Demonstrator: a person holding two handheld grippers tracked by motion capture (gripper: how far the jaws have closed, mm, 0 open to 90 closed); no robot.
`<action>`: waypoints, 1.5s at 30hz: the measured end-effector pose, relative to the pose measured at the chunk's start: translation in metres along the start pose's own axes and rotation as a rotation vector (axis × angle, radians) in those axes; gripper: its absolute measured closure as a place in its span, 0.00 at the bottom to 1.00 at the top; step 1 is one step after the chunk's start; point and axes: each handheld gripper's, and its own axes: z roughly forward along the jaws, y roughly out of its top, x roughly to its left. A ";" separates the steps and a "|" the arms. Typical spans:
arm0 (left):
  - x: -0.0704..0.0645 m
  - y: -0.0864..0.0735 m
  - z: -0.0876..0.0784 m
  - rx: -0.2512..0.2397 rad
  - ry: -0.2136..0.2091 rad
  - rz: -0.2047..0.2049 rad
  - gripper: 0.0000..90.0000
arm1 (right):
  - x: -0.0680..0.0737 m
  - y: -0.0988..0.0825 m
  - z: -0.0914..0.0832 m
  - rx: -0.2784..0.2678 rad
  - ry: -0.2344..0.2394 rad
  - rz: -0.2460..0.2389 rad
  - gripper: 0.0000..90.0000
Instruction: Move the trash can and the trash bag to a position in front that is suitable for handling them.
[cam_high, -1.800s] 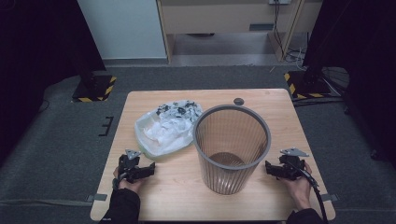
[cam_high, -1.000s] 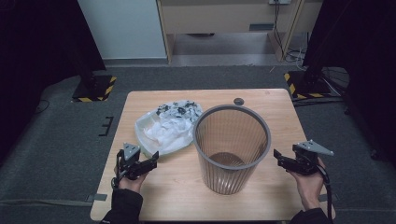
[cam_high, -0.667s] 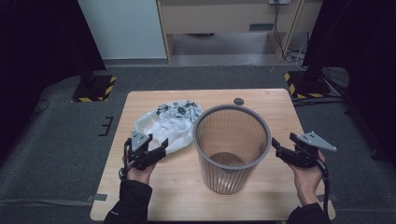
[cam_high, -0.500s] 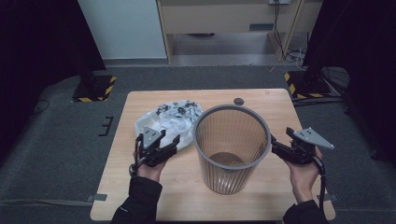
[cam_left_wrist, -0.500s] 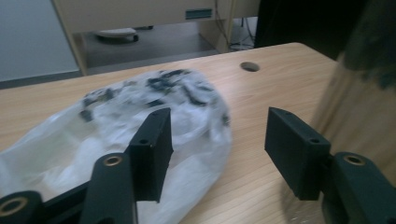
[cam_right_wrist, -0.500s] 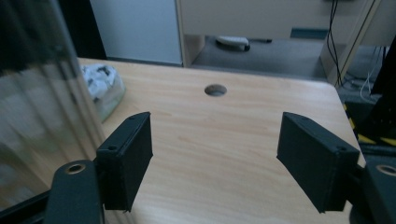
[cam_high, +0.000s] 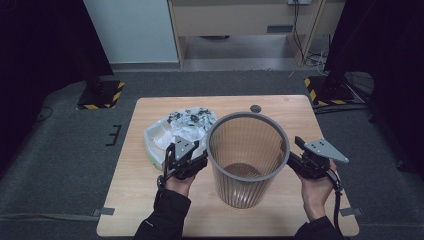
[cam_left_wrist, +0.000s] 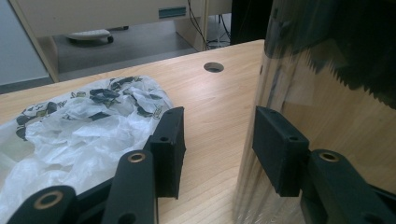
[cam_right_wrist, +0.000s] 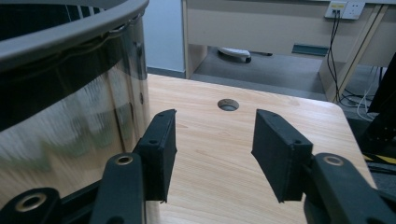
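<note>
In the high view, a wastebasket (cam_high: 247, 160) is standing on the desk (cam_high: 150, 200); the left hand-held gripper (cam_high: 192, 161) and right hand-held gripper (cam_high: 295, 159) are flanking it, and a crumpled plastic bag (cam_high: 177, 131) is lying left of it.

In the left gripper view, the jaws, just closing, are standing apart with nothing between them, one pad (cam_left_wrist: 279, 151) beside the wastebasket wall (cam_left_wrist: 336, 107).

In the right gripper view, the jaws, just closing, are gaping beside the wastebasket (cam_right_wrist: 70, 107), gripping nothing.

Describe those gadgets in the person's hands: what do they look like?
Two black tongs, left and right, each ending in flat, rectangular black pads on arms with brass-ringed holes. A grey three-cornered plate tops the right one, and a black cable trails from it. The sleeves are black.
</note>
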 end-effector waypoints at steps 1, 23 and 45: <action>0.001 0.000 -0.001 0.000 0.000 -0.003 0.61 | 0.002 -0.001 0.001 -0.006 0.004 0.001 0.58; 0.084 -0.026 -0.013 0.058 0.145 -0.049 0.51 | 0.031 -0.006 0.021 -0.002 0.027 -0.070 0.37; 0.149 -0.090 0.034 0.244 0.111 -0.023 0.36 | -0.039 -0.079 0.030 0.201 0.089 -0.074 0.17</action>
